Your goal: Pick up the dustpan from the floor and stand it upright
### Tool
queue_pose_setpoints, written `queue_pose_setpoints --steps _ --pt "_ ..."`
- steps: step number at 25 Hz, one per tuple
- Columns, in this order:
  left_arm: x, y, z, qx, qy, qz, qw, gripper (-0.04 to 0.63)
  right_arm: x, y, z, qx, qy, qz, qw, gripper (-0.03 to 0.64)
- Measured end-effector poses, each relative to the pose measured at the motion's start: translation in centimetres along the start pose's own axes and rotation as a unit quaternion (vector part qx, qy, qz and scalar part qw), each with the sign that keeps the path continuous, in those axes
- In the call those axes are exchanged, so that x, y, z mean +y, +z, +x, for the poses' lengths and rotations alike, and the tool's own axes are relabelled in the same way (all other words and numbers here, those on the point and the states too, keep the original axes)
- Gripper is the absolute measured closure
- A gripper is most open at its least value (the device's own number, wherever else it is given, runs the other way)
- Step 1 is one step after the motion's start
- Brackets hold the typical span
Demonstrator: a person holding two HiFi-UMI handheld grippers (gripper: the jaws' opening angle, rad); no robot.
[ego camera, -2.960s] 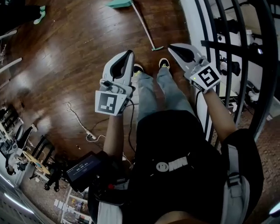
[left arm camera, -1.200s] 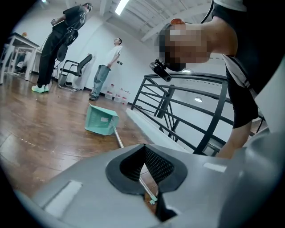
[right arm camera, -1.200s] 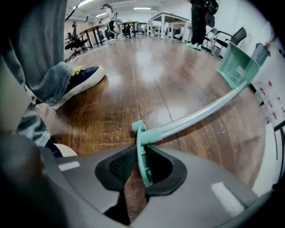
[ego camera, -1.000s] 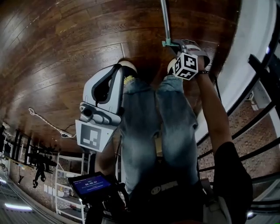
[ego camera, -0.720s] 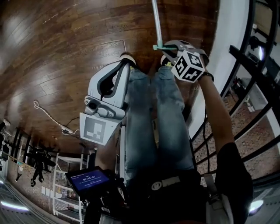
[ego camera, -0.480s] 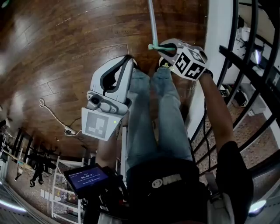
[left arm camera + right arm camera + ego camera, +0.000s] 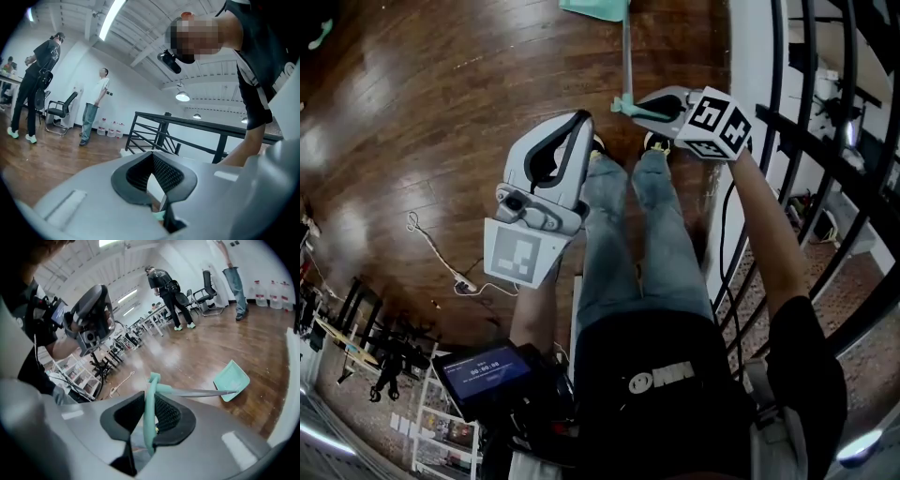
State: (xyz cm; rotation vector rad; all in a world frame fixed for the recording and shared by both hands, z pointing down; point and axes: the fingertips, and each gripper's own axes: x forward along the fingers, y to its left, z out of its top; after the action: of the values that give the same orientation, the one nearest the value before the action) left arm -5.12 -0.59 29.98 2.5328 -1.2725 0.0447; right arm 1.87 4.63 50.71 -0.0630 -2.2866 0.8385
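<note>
The dustpan (image 7: pixel 598 7) rests on the floor (image 7: pixel 441 112) ahead, its handle end in the right gripper (image 7: pixel 639 106) (left gripper (image 7: pixel 574 131) just left of it); railing (image 7: pixel 787 84) at right

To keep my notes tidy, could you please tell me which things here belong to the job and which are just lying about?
Job: dustpan; its handle.
Lying about: cable; chair; bottles; railing.

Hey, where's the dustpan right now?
In the head view the dustpan runs from top centre, ahead of the shoes, to the right gripper, which grips its handle end beside the railing.
</note>
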Motion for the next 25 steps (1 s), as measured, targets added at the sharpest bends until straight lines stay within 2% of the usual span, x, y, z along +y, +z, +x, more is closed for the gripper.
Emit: queue_pose_setpoints --steps 3,6,7,8,9,11,12,13,15,16,17,19,20,21,23,24,25 --pt "-0.4 0.3 0.5 -0.006 -0.006 0.006 0.9999 0.579 -0.2 1.0 -0.5 -0.043 0.017 0.057 0.997 0.546" --pt "-0.5 0.5 1.3 -0.015 -0.006 0.004 0.9999 0.58 -0.9 2.0 -1.2 -0.087 0.027 0.117 0.989 0.543" --pt "-0.7 0.3 1.6 -0.008 -0.011 0.015 0.9998 0.58 -1.3 1.9 -1.6 -0.101 0.03 0.138 0.985 0.54" --pt "-1.0 -0.6 1.8 0.018 -0.026 0.044 0.9985 0.58 -2.0 1.8 -2.1 -0.115 0.034 0.16 0.98 0.538" --pt "-1.1 -2.3 1.6 0.065 -0.05 0.092 0.9924 0.58 -2.9 1.6 -2.5 -0.128 0.037 0.183 0.974 0.537" --pt "-0.6 -6.0 1.1 0.159 -0.097 0.184 0.9651 0.58 -4.8 1.3 -2.3 -0.155 0.046 0.232 0.959 0.535" --pt "-0.1 -6.7 1.0 0.172 -0.103 0.197 0.9596 0.58 -5.7 1.2 -1.8 -0.166 0.054 0.254 0.951 0.534" --pt "0.5 -6.5 1.3 0.155 -0.096 0.185 0.9658 0.58 -6.3 1.1 -1.4 -0.176 0.065 0.272 0.944 0.534" --pt "1.0 -3.8 2.1 0.068 -0.062 0.117 0.9888 0.58 -6.3 1.2 -1.3 -0.196 0.088 0.292 0.932 0.536" --pt "1.0 -3.0 2.3 0.05 -0.055 0.102 0.992 0.58 -5.8 1.3 -1.7 -0.21 0.099 0.296 0.927 0.538" --pt "0.9 -3.3 2.0 0.074 -0.064 0.116 0.9884 0.58 -5.2 1.6 -2.2 -0.224 0.106 0.295 0.923 0.538" --pt "0.7 -4.7 1.5 0.155 -0.095 0.174 0.9679 0.58 -4.9 2.2 -2.5 -0.246 0.104 0.274 0.924 0.532" --pt "0.7 -4.4 1.8 0.158 -0.095 0.177 0.9669 0.58 -5.2 2.5 -2.4 -0.254 0.095 0.257 0.928 0.514" --pt "0.8 -3.4 2.5 0.132 -0.084 0.158 0.9749 0.58 -5.8 2.6 -2.1 -0.258 0.084 0.24 0.932 0.469" --pt "1.2 -1.3 4.0 0.051 -0.046 0.096 0.993 0.58 -7.1 2.2 -1.4 -0.255 0.066 0.21 0.942 0.412" --pt "1.6 -1.3 4.3 0.026 -0.03 0.072 0.9966 0.58 -7.8 1.8 -1.1 -0.252 0.057 0.197 0.946 0.381" --pt "1.9 -2.1 4.1 0.024 -0.022 0.06 0.9977 0.58 -8.6 1.5 -0.9 -0.251 0.045 0.183 0.95 0.377"
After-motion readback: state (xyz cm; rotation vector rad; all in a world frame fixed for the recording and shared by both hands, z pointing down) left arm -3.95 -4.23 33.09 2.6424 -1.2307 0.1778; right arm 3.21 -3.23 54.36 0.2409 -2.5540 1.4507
